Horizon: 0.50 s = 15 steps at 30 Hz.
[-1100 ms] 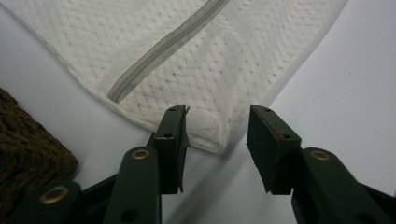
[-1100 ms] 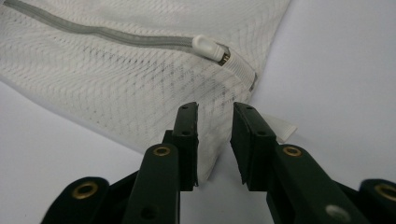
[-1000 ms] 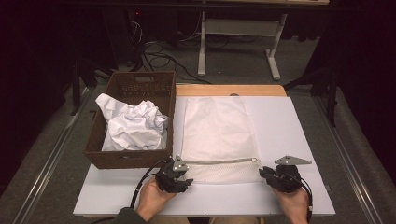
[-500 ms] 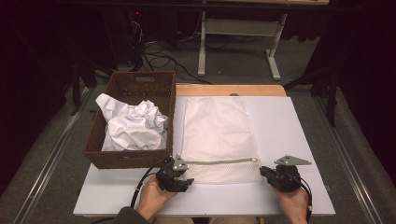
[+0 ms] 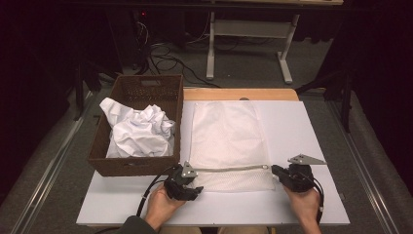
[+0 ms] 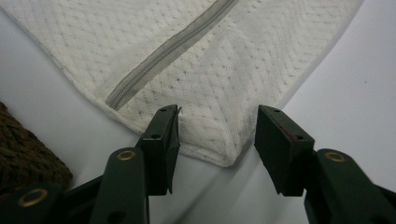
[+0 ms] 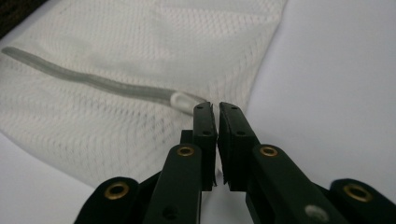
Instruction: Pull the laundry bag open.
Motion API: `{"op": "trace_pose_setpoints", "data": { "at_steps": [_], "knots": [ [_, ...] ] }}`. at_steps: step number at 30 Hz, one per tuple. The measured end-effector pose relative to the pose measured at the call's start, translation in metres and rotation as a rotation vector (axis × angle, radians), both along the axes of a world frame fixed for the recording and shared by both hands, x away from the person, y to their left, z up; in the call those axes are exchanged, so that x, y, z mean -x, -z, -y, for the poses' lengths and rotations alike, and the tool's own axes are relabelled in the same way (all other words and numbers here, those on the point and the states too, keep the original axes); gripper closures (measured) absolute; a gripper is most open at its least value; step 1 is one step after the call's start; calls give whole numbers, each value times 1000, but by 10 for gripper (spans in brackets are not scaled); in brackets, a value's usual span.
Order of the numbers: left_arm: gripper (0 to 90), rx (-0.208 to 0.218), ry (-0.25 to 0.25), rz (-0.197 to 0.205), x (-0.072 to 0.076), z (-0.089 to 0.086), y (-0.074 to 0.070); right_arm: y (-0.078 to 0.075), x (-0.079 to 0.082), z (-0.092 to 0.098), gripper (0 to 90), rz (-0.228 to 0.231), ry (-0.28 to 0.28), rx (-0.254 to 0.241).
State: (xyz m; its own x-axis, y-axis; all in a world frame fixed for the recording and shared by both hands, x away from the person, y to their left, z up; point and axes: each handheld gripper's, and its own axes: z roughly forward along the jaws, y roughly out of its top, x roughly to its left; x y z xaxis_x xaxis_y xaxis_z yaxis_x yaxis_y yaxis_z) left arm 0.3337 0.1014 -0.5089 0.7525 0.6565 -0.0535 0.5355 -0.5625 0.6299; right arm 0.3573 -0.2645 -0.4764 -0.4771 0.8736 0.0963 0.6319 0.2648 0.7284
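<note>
Right jaws closing at zipper pull (image 7: 183, 99), mesh bag (image 5: 226, 141)

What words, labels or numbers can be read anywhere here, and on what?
None can be read.
Mesh bag: plain white, grey zipper, no label or print visible.
Basket: plain weave, no tag.
White cloth in the basket: a faint bluish mark, too blurred to read.
Both grippers' jaws: bare black with brass rivets, no markings.

Two black grippers (image 5: 195, 187) (image 5: 275, 170) with brass rivets, grey three-cornered top plates, trailing black cables; dark sleeve (image 5: 131, 226) at left wrist.
</note>
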Motion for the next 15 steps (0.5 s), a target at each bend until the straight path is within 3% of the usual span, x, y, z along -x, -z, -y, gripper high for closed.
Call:
{"op": "trace_pose_setpoints", "data": {
  "at_steps": [7,10,11,15],
  "knots": [
    [483,-8,-1,16,2,2,1,3,-15,-16,873,-1,-24,14],
    [483,-11,-1,17,2,1,1,10,-22,-24,873,-29,-51,44],
    [483,-14,-3,18,3,1,1,15,-25,-30,873,-59,-73,72],
    [484,-19,-18,6,4,0,-2,19,-25,-39,871,-63,-108,117]
  ]
}}
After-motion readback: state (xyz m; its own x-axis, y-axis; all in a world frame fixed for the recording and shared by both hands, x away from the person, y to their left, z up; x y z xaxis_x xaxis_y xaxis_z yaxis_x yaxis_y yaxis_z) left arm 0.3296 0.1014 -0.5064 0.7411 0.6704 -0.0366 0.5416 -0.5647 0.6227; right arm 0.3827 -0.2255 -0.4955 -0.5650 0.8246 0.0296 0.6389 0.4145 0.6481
